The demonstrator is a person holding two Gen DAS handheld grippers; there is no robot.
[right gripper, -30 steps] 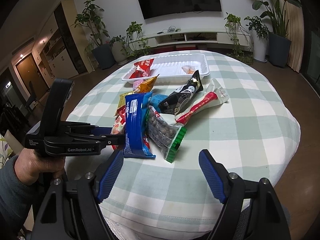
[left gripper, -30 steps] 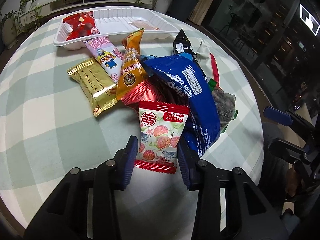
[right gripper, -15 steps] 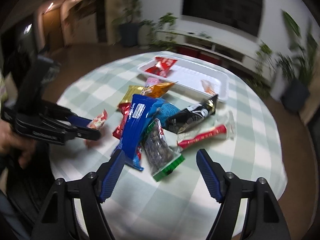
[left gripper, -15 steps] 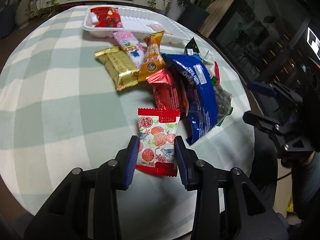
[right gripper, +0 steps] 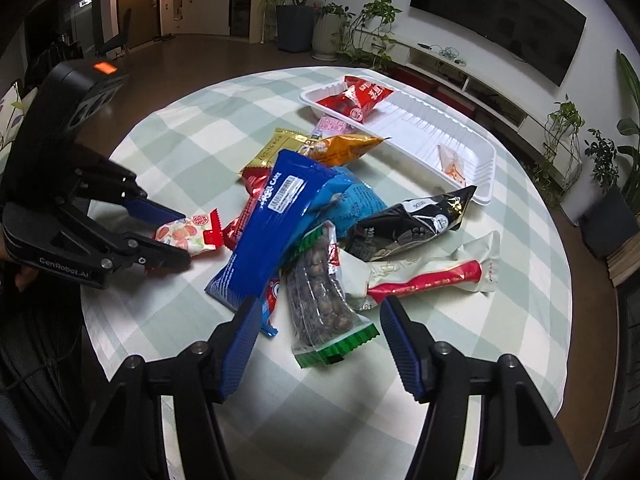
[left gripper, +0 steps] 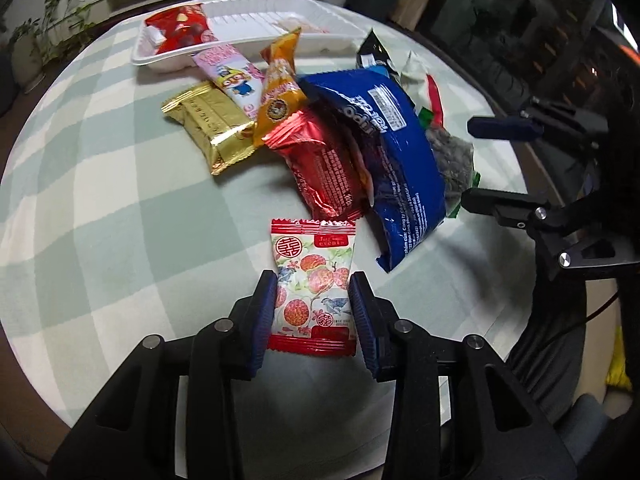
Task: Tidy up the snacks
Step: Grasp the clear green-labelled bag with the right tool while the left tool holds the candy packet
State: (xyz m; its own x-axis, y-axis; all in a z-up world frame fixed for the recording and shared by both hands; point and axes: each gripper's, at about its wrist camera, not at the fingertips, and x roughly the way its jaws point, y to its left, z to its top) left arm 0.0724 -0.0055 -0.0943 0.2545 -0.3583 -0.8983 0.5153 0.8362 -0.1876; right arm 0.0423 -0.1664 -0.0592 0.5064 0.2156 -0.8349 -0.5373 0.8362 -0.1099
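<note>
Snack packet (left gripper: 313, 288), light, soft and crinkly, sits clamped at its lower edges in our left gripper (left gripper: 312, 312); right gripper (right gripper: 316, 344) has been closing, nothing gripped.

Tabletop (left gripper: 100, 200): pale green and white check cloth. Tray (right gripper: 460, 136): plain white. Lychee candy packet (left gripper: 314, 288): white, red borders, red fruit print. Long packet (left gripper: 396, 152): deep blue, white label. Foil packets: gold (left gripper: 212, 124), red (left gripper: 320, 164), orange (left gripper: 280, 84). Nut bag (right gripper: 324, 308): clear, green hem. Gripper pads (right gripper: 240, 344): blue on black frame.
</note>
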